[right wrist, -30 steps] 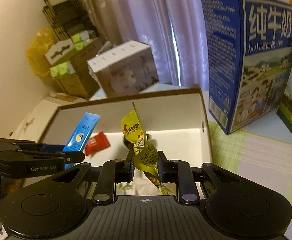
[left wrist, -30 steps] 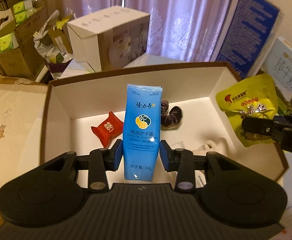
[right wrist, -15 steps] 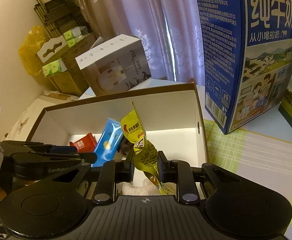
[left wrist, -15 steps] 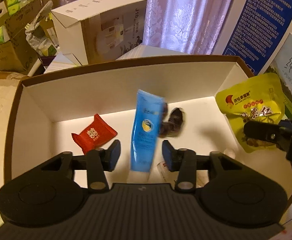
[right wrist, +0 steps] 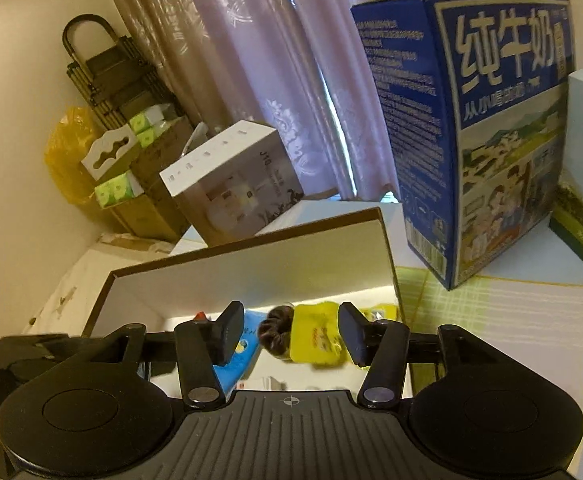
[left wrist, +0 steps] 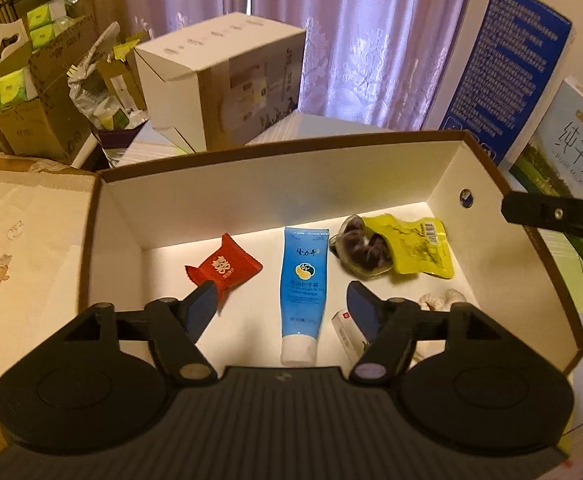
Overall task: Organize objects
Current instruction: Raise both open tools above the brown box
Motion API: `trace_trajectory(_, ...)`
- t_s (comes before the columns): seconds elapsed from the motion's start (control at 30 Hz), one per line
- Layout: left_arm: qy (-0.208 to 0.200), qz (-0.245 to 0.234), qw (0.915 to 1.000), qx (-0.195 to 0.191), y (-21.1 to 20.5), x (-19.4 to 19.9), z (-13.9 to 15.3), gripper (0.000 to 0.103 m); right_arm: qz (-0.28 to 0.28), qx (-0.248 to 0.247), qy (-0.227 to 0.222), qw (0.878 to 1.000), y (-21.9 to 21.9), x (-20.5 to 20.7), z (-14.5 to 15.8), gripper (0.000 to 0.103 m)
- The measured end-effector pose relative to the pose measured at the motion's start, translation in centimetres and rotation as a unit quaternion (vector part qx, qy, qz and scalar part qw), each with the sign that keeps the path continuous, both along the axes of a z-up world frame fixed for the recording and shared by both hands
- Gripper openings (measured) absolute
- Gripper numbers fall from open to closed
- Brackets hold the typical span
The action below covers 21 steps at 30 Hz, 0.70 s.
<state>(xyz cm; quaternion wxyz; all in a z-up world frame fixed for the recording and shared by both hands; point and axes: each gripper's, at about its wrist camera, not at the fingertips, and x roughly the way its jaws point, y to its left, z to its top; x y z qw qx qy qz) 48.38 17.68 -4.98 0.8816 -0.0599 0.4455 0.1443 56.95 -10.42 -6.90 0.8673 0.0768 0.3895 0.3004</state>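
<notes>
An open brown box with a white inside (left wrist: pixel 267 184) holds the items. On its floor lie a blue hand-cream tube (left wrist: pixel 302 280), a red candy packet (left wrist: pixel 223 268), a dark scrunchie (left wrist: pixel 361 246) and a yellow snack packet (left wrist: pixel 415 250) that partly covers the scrunchie. My left gripper (left wrist: pixel 281 300) hangs above the tube, its jaws opening with nothing pressed between the pads. My right gripper (right wrist: pixel 291 332) is above the box's right side, jaws opening, the yellow packet (right wrist: pixel 317 340) loose below them. Its finger shows as a black bar (left wrist: pixel 547 216) in the left wrist view.
A small white carton (left wrist: pixel 347 332) and a pale knotted thing (left wrist: pixel 439 299) lie near the box's front right. Blue milk cartons (right wrist: pixel 487 128) stand to the right on a green checked cloth. A white appliance box (left wrist: pixel 227 76) and cardboard boxes of tissues (left wrist: pixel 19 92) stand behind.
Both grippers have opened and let go. The blue tube dropped flat onto the box floor, and the yellow packet fell into the box beside the scrunchie.
</notes>
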Motion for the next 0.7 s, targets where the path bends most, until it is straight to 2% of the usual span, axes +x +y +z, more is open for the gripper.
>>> trace_trajectory(0.13,-0.007,-0.002,1.0,0.007,-0.8,-1.4,1.3,0.078,0.007,-0.008,0.001,1.0,-0.5,-1.7,0.6,0.051)
trace_trajectory(0.33,-0.011,-0.003,0.9999,0.01,-1.8,-3.7,2.9,0.082,0.017,-0.028,-0.004,0.999,-0.9,-4.7,1.2,0.053)
trace_trajectory(0.7,-0.015,0.012,0.9998,-0.004,-3.6,-8.7,4.8,0.085,0.015,-0.025,-0.001,1.0,-1.8,-9.5,2.2,0.055)
